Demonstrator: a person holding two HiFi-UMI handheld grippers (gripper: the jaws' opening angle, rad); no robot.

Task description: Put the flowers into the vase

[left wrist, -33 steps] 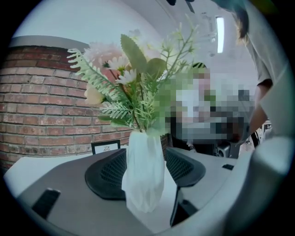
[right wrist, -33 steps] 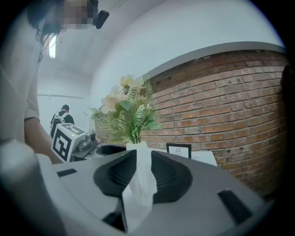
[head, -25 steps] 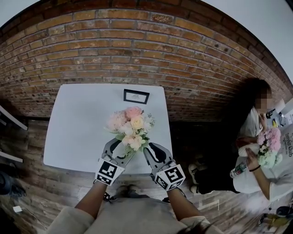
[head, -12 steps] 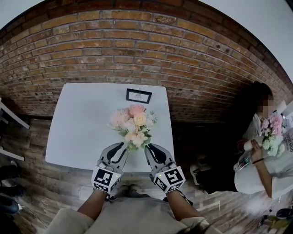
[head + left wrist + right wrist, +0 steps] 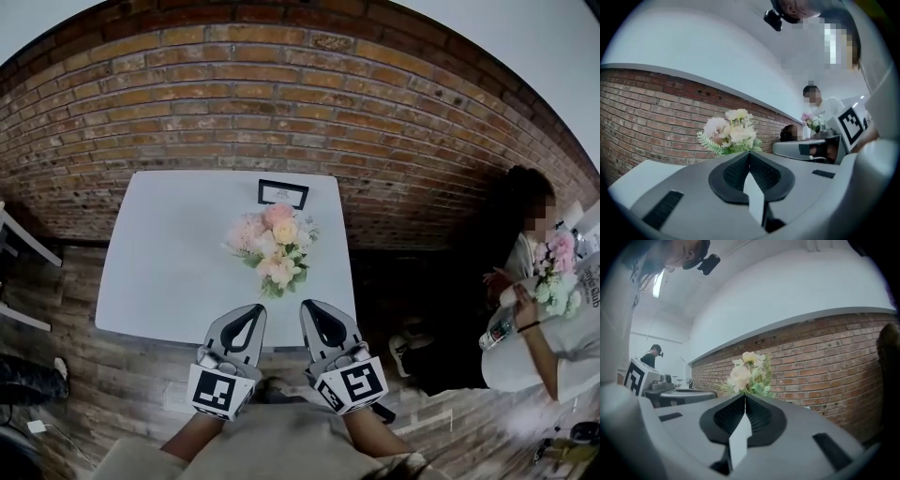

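Note:
A bouquet of pink, cream and peach flowers (image 5: 272, 248) stands upright on the white table (image 5: 159, 262); whatever holds it is hidden under the blooms. My left gripper (image 5: 255, 309) sits at the table's near edge, shut, nothing between its jaws. My right gripper (image 5: 309, 306) is beside it, its jaws closing to a touch with nothing between them. Both point at the flowers from a short way off. The left gripper view shows the flowers (image 5: 729, 133) beyond the left gripper (image 5: 750, 152). The right gripper view shows the flowers (image 5: 747, 373) past the right gripper (image 5: 744, 394).
A small black-framed sign (image 5: 282, 194) stands at the table's far edge, against the brick wall (image 5: 281, 103). At the right a seated person (image 5: 530, 272) holds another bunch of flowers (image 5: 553, 281) at a second table. Wooden floor lies round the table.
Both grippers have drawn back from the bouquet toward the table's near edge, risen, and gone from open to shut. The flowers stay standing on the table.

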